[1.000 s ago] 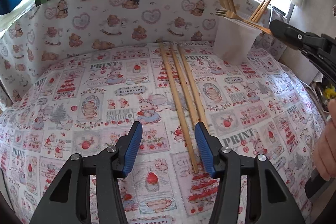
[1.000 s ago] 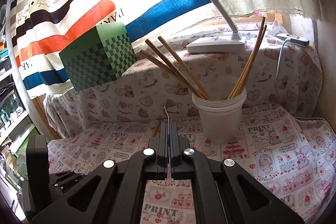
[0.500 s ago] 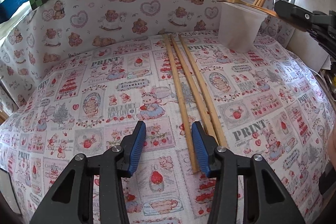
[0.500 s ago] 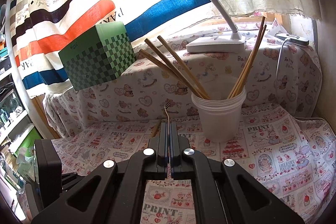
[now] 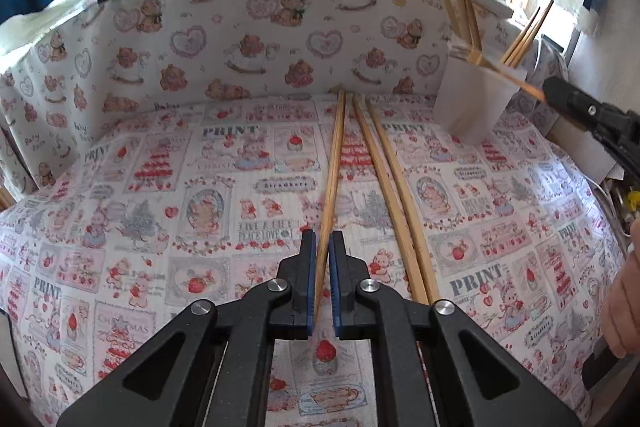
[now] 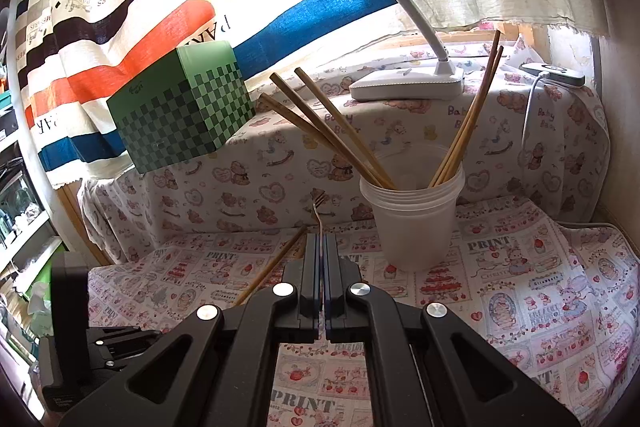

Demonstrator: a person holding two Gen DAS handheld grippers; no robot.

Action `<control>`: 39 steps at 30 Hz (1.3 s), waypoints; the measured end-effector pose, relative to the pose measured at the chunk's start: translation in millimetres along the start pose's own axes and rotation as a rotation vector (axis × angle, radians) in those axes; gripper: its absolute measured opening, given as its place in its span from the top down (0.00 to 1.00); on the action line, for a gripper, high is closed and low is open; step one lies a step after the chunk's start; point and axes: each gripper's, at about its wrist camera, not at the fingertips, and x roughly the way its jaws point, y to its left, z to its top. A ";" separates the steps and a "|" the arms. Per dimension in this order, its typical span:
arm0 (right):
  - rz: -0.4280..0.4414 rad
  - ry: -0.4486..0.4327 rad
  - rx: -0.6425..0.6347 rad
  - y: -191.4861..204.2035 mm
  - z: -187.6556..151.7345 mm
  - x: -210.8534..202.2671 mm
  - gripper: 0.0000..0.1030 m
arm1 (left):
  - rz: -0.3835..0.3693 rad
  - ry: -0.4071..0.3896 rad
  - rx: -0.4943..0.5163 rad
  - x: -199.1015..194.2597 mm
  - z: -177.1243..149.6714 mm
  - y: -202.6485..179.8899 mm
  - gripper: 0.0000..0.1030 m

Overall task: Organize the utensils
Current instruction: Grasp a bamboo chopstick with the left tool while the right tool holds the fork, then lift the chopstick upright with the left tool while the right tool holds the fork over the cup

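One chopstick (image 5: 329, 203), light, stiff, slick bamboo, is clamped near its end in your left gripper (image 5: 322, 283); right gripper (image 6: 320, 281) pinches a fork (image 6: 317, 207)

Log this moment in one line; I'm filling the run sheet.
left tool: shut on chopstick | right tool: shut on fork | cup: upright

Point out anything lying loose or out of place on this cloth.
Two chopsticks lie loose on the printed cloth instead of standing in the plastic cup with the others. A third chopstick is pinched in the left gripper, which has just closed. The right gripper holds a fork.
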 end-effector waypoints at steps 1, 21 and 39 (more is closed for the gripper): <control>0.000 0.000 0.000 -0.2 -0.2 -0.2 0.98 | -0.002 -0.039 0.001 -8.4 1.4 -0.2 0.95; -0.022 -0.025 -0.001 0.3 1.4 -6.7 0.98 | -0.079 -0.355 -0.074 -73.2 14.5 21.8 0.96; -0.035 -0.086 0.016 -6.5 10.3 -23.0 0.98 | -0.108 -0.509 0.024 -109.1 17.1 6.8 0.96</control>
